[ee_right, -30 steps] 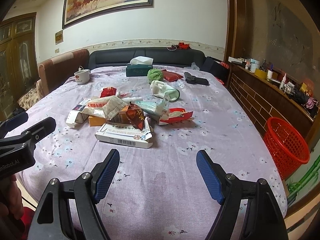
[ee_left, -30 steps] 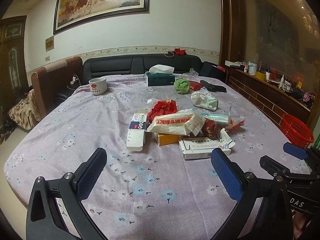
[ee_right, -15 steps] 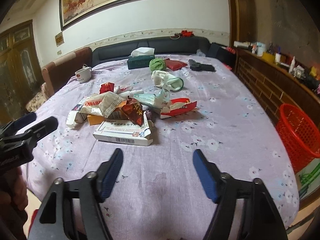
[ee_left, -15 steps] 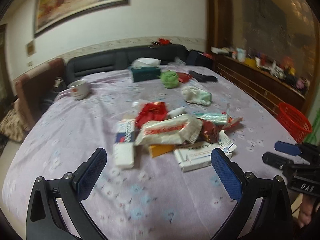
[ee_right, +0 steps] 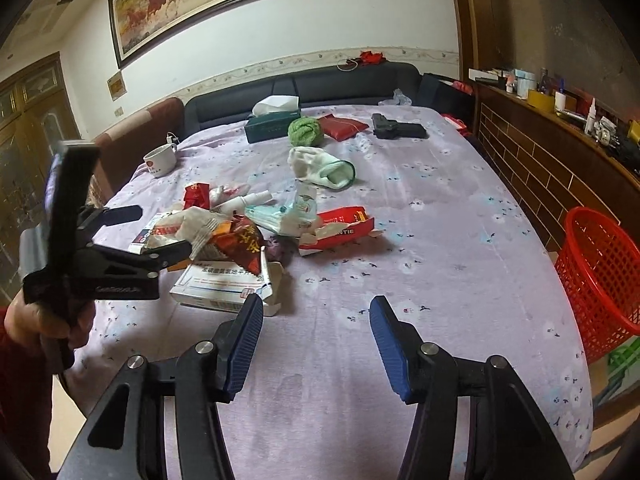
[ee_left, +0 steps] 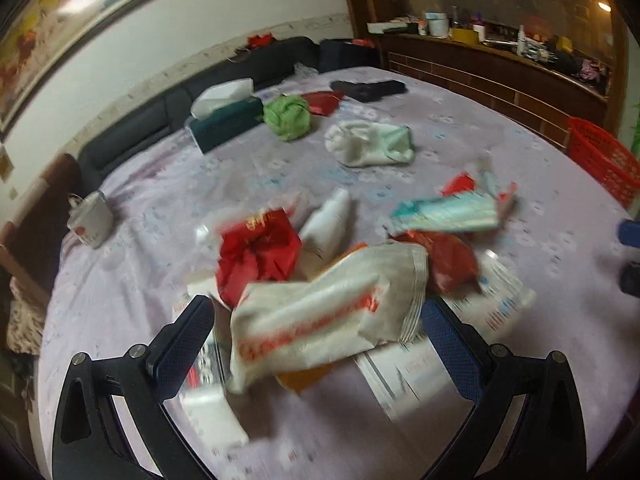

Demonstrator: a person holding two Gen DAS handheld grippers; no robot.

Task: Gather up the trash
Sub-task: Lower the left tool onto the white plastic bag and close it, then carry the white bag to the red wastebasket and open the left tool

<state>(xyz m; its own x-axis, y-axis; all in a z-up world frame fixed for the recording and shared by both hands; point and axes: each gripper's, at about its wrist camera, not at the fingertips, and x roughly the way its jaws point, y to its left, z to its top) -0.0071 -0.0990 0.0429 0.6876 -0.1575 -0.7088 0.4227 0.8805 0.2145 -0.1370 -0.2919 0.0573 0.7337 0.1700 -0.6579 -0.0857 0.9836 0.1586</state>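
Note:
A heap of trash lies mid-table on the lilac cloth: a white snack bag with red lettering (ee_left: pixel 320 312) (ee_right: pixel 188 224), a red wrapper (ee_left: pixel 256 252), a dark red foil packet (ee_right: pixel 240 244), a teal packet (ee_left: pixel 444 212), a torn red carton (ee_right: pixel 340 228) and a flat white box (ee_right: pixel 216 284). My left gripper (ee_left: pixel 316 340) (ee_right: pixel 160 230) is open, tilted, and straddles the white bag; its pads stand apart from the bag. My right gripper (ee_right: pixel 318 344) hovers over bare cloth right of the white box. Its jaws are closing with nothing between them.
A red mesh basket (ee_right: pixel 600 280) (ee_left: pixel 604 156) stands off the table's right edge. Further back lie a white sock (ee_right: pixel 320 168), a green cloth ball (ee_right: pixel 306 130), a tissue box (ee_right: pixel 272 124), a mug (ee_right: pixel 160 160), a red pouch (ee_right: pixel 342 126) and a black object (ee_right: pixel 396 130). A sofa and a wooden ledge border the table.
My left gripper has pushed forward into the heap and rolled, so the white bag now sits between its fingers. My right gripper's jaws have narrowed and it has shifted slightly.

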